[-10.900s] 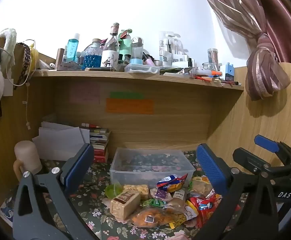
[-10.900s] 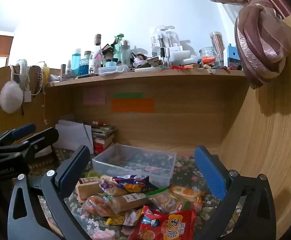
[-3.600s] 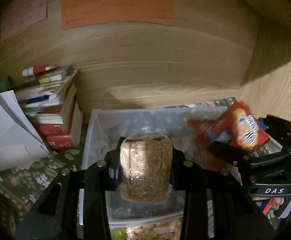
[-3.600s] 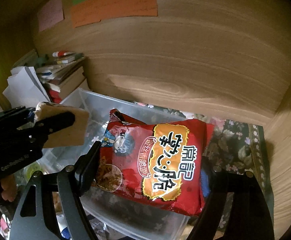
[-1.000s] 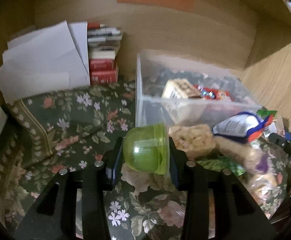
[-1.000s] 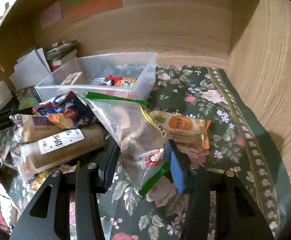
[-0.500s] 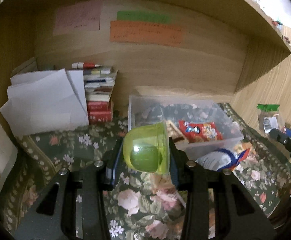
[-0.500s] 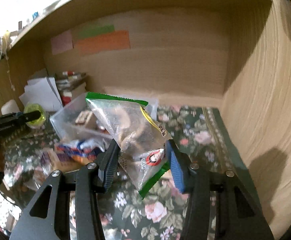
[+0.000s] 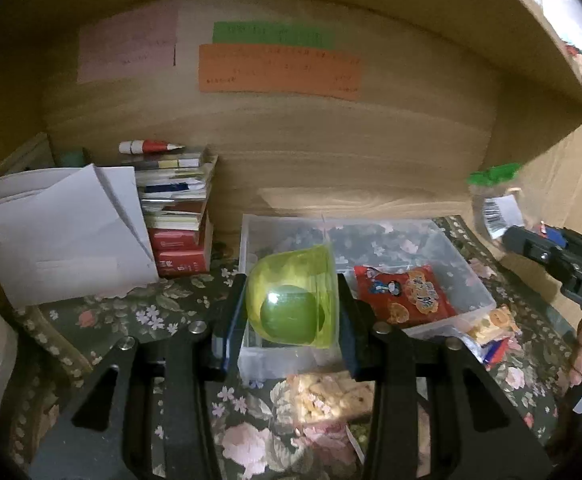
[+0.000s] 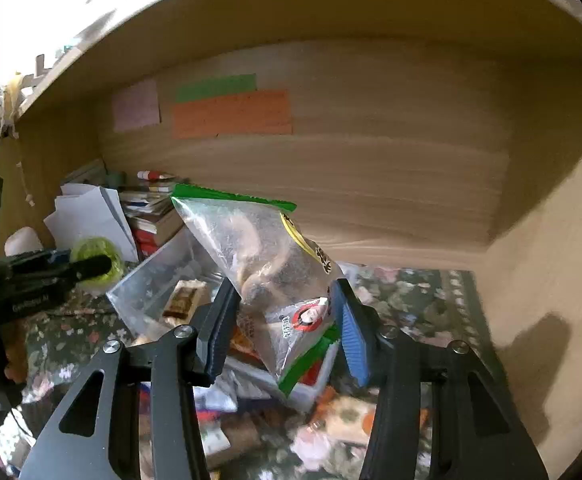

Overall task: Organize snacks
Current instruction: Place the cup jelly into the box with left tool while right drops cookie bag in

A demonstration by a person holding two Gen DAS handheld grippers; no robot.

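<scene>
The left tongs [image 9: 291,312] clench a green jelly cup [image 9: 293,300] above the clear bin [image 9: 475,292]; the right tongs [image 10: 281,328] pinch a clear snack bag [image 10: 259,256] over it; that slick bag may slip free

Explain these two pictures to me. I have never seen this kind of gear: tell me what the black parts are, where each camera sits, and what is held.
There is no robot. A person holds a hand-operated gripper in each hand, each with a camera looking along its two fingers.

In the left camera's picture, the left gripper grips a green cup above a clear bin holding a red packet.

In the right camera's picture, the right gripper grips a clear snack bag.

Loose snacks lie on the floral cloth; books stand behind.
</scene>
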